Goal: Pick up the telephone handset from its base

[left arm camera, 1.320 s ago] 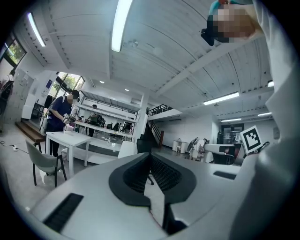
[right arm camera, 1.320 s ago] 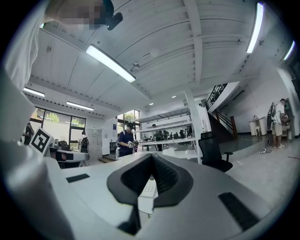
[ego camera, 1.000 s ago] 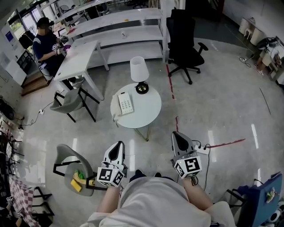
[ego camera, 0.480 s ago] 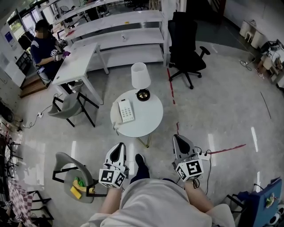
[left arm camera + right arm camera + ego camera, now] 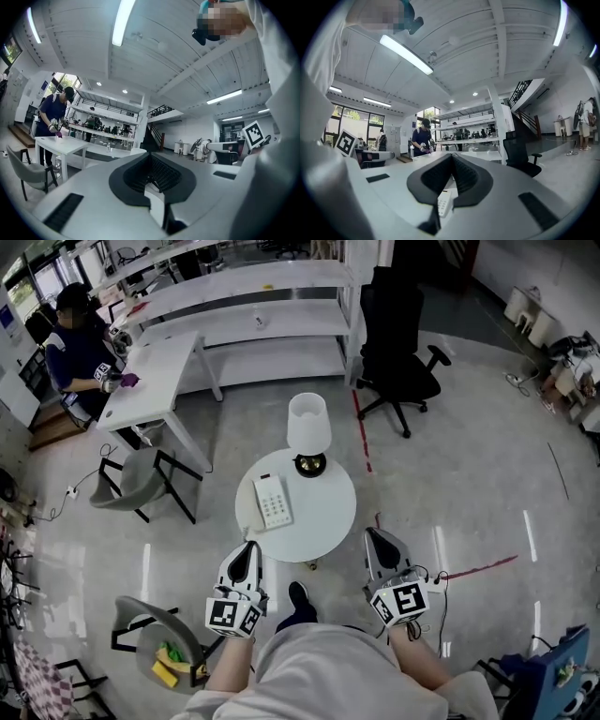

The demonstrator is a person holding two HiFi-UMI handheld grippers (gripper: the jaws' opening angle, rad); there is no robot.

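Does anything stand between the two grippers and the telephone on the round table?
Nothing visible does. Only bare tabletop lies between the telephone and the left gripper and right gripper, both by the round table's near edge. The table lamp stands beyond the phone.

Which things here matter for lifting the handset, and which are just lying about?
For the job: telephone, round table under it, left gripper, right gripper.
Lying about: lamp, grey chair, black office chair, white desk.
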